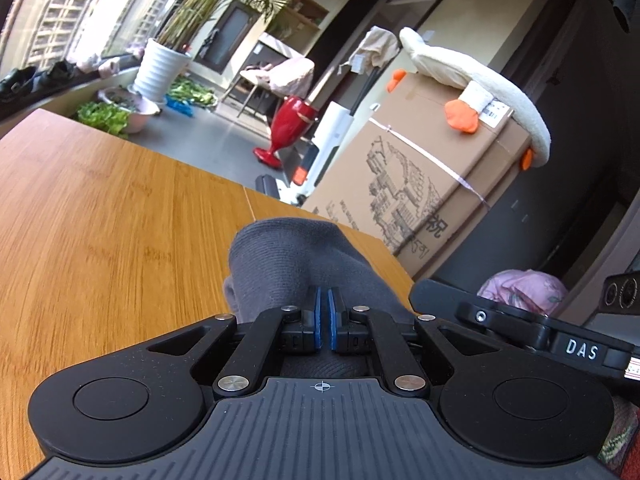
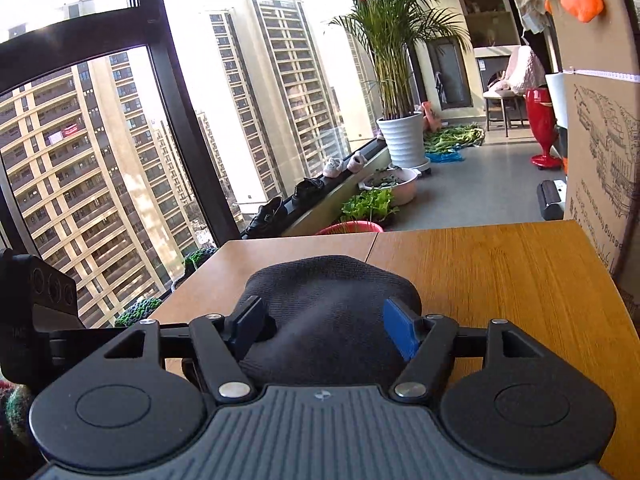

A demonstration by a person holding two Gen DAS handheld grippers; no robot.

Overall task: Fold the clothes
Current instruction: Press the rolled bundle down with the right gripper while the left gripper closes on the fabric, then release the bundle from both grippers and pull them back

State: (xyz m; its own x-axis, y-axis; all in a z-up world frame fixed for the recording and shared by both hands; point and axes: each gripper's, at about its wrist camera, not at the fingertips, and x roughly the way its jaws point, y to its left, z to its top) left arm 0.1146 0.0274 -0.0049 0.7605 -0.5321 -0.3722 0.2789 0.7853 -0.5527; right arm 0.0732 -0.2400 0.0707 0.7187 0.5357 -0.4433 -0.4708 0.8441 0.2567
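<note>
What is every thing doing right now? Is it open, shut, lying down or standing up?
left gripper: shut, blue pads almost together, over the cloth.
right gripper: open, pads apart on either side of the cloth.
grey knit garment: bunched up on the table, not folded flat.
wooden table: bare apart from the garment.
cardboard box: closed, taped.
plush goose: lying on the box.

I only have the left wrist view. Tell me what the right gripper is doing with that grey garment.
Observer: The right gripper has its jaws open, one blue pad on either side of the grey garment.
Operator: Report what lies by the table's window side.
Observer: Green-and-black crocheted pieces show just past that edge of the table.
Operator: Check beyond the far edge.
Observer: A red basin shows its rim just below it.
</note>
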